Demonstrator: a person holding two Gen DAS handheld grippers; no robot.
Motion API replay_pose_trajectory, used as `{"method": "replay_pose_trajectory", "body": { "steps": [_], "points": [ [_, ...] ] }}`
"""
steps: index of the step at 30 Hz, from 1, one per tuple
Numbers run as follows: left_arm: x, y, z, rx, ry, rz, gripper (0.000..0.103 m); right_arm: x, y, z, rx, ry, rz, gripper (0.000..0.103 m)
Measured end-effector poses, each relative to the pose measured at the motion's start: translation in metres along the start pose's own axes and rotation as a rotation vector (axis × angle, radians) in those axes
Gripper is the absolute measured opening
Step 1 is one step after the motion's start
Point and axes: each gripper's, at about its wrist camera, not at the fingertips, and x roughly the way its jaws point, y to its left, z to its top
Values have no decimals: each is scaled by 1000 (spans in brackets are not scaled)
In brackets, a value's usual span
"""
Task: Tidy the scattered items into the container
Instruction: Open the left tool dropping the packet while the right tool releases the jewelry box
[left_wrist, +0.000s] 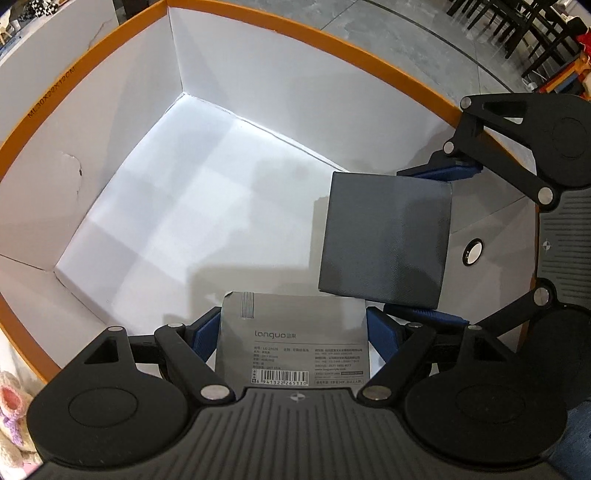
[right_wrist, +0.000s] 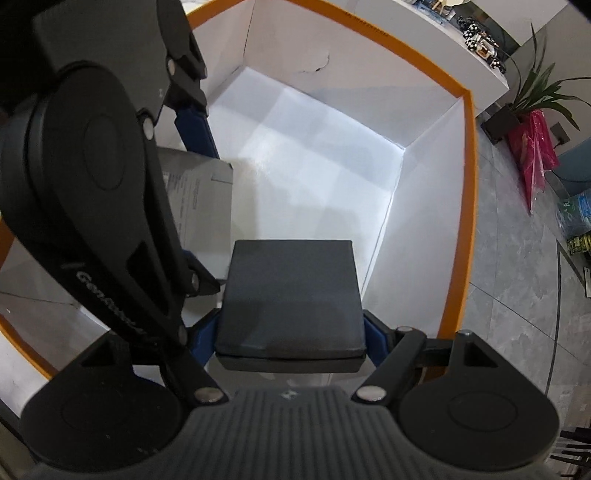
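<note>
both grippers hold boxes over white container (left_wrist: 155, 206), grey floor (right_wrist: 517, 295).

Grey printed packet (left_wrist: 291, 343), dark square box (left_wrist: 386, 236), above white orange-rimmed container (left_wrist: 229, 48)

Both grippers inside the open box (left_wrist: 207, 55), above its floor. In the left wrist view: flat packet (left_wrist: 291, 339) at 6 o'clock, between the fingers of the left gripper (left_wrist: 291, 336); small box (left_wrist: 384, 236) at 3 o'clock, between the fingers of the right gripper (left_wrist: 436, 240). In the right wrist view: small box at 6 o'clock, packet at 9 o'clock.
</note>
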Motion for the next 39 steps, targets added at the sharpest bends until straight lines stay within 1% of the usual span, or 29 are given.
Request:
{"method": "replay_pose_trajectory", "body": {
  "steps": [3, 5, 8, 11, 12, 16, 27, 31, 39],
  "points": [
    [1, 2, -2, -18, 11, -6, 95, 2, -2, 3, -5, 16, -4, 80],
    [2, 5, -4, -39, 17, -12, 95, 2, -2, 4, -12, 28, -19, 85],
    [2, 6, -6, -52, 19, -19, 96, 2, -2, 6, -18, 41, -32, 88],
    [2, 10, 1, -77, 21, -34, 97, 2, -7, 6, -18, 36, -38, 93],
    [1, 9, 8, -81, 19, -39, 98, 1, -8, 6, -17, 31, -38, 93],
    [0, 10, 12, -83, 6, -52, 99, -4, -12, 4, -9, 15, -33, 94],
    [-13, 9, 13, -98, -33, -47, 99, -13, -15, 6, 2, -18, -16, 96],
    [-20, 6, 13, -86, -50, -44, 99, -19, -14, 7, 1, -30, -15, 98],
    [-62, -8, 8, -69, -106, -13, 99, -52, -9, 8, -3, -63, -45, 98]
  ]
}}
